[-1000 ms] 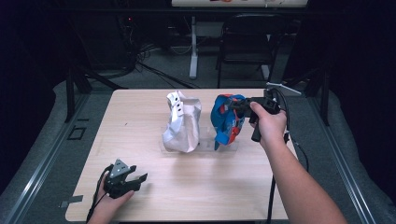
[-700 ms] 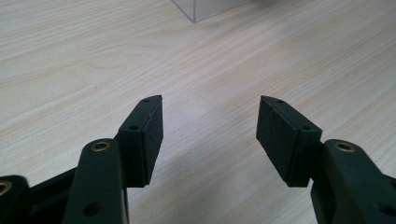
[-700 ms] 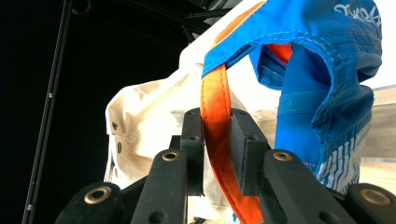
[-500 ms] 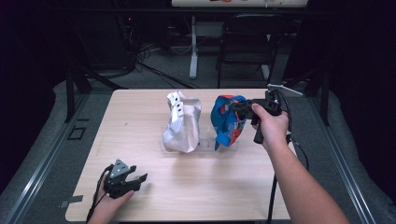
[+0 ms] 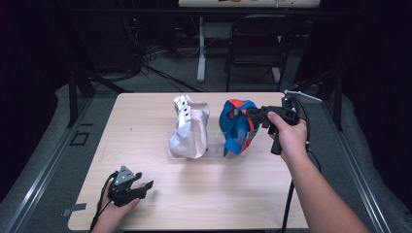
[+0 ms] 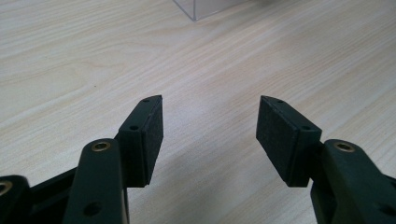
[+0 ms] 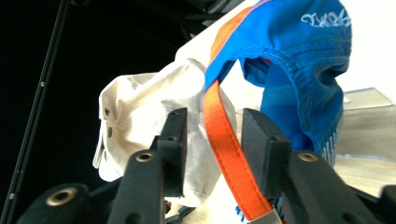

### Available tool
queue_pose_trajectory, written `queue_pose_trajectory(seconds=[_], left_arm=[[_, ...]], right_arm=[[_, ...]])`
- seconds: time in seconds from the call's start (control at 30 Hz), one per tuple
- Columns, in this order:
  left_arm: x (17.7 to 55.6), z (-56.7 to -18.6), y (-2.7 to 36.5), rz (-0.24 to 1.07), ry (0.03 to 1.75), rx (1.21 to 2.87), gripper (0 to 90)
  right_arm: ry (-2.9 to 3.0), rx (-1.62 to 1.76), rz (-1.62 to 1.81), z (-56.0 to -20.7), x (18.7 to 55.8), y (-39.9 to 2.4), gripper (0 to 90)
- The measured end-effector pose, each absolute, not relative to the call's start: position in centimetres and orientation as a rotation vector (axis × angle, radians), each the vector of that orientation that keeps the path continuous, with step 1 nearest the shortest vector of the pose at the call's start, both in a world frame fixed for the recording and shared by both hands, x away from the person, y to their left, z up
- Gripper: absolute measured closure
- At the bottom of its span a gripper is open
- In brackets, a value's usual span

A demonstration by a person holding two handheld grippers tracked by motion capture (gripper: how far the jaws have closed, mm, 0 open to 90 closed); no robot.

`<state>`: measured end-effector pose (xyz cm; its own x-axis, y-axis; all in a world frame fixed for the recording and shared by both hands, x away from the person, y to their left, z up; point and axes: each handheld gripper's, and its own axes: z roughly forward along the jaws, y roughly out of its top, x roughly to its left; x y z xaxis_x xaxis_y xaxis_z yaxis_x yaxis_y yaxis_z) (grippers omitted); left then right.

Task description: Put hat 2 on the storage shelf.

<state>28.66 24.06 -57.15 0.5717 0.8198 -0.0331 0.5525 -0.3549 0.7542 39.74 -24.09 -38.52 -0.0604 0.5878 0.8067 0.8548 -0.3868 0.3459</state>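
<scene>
A blue cap [image 5: 237, 126] with an orange strap [image 7: 224, 144] stands upright on a clear stand [image 5: 214, 148] at mid-table, and a white cap [image 5: 189, 128] stands beside it to the left. My right gripper [image 5: 250, 114] reaches the blue cap from the right. Its jaws have just been opening, and the strap now hangs loose between the pads. In the right gripper view [image 7: 212, 116] the white cap [image 7: 140, 107] shows behind the strap. My left gripper [image 5: 143, 184] rests open near the table's front left corner, with bare wood between its fingers [image 6: 210, 107].
The wooden table [image 5: 145, 111] has free room on its left half and along the front. A corner of the clear stand [image 6: 205, 7] shows far ahead of the left gripper. A chair [image 5: 257, 43] and a stand leg [image 5: 200, 48] are on the dark floor behind the table.
The right gripper's jaws have spread apart around the orange strap. The left gripper has stayed where it was.
</scene>
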Motion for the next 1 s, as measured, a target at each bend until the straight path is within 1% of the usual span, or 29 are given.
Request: queue_pose_trajectory(seconds=[0.17, 0.33, 0.57, 1.0], left_arm=[[28.7, -57.2, 24.1, 0.459, 1.091, 2.056, 41.7], [28.6, -57.1, 24.1, 0.461, 1.094, 2.06, 41.7], [28.7, -57.2, 24.0, 0.462, 1.092, 2.064, 41.7], [28.6, -57.3, 24.0, 0.467, 1.098, 2.062, 41.7]], right_arm=[[-1.572, -1.946, -1.478, -39.1, 38.5, -24.8, 52.2], [-1.659, -1.939, -1.486, -40.3, 36.8, -25.4, 49.0], [-1.713, -1.932, -1.534, -41.9, 34.2, -26.1, 48.5], [-1.889, -1.959, -1.515, -46.8, 30.4, -25.8, 48.6]])
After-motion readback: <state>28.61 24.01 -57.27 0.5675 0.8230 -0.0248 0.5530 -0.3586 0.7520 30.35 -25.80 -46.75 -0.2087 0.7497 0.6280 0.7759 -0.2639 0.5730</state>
